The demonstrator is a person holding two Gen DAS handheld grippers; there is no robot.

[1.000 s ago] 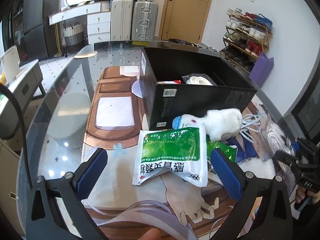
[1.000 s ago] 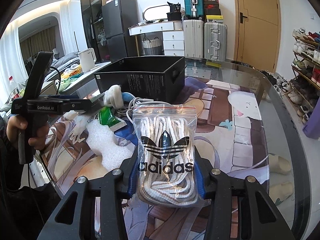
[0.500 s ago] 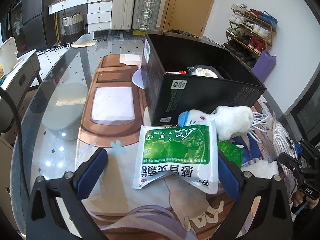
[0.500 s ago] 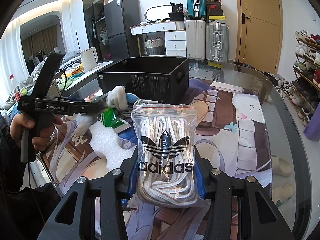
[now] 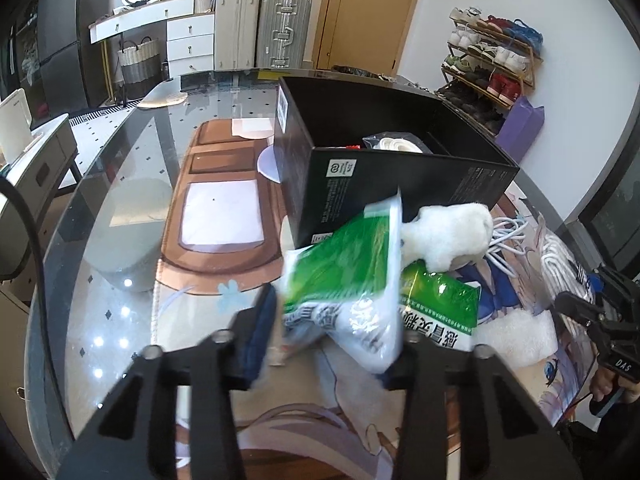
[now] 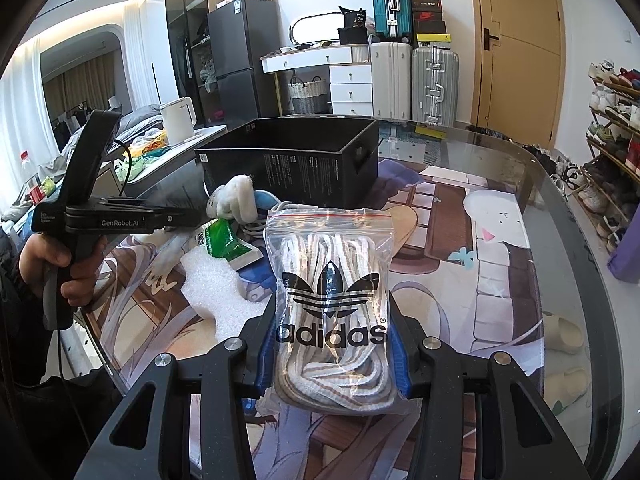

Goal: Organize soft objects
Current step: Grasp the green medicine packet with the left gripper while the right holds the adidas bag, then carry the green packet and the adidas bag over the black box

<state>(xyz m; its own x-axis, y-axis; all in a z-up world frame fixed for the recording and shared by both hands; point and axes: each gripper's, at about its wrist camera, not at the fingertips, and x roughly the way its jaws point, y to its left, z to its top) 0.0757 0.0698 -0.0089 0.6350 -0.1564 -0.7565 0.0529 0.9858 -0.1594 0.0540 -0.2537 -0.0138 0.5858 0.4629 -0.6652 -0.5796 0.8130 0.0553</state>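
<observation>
Glass table [image 5: 120, 208] with a printed mat carries the clutter: the left gripper [image 5: 332, 336] has its fingers pinched on a green-and-white pouch [image 5: 348, 276], raised and tilted against the black box [image 5: 400, 184]. Beside it lie a second pouch [image 5: 440, 304] and a white plush [image 5: 452, 236]. The right gripper [image 6: 332, 356] clamps a zip bag of laces [image 6: 332, 304] above the mat.

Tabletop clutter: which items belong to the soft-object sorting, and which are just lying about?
Job items:
green sachet in the left gripper
adidas lace bag in the right gripper
white plush
second green sachet
black box

Lying about:
suitcases
kettle
shoe rack
</observation>
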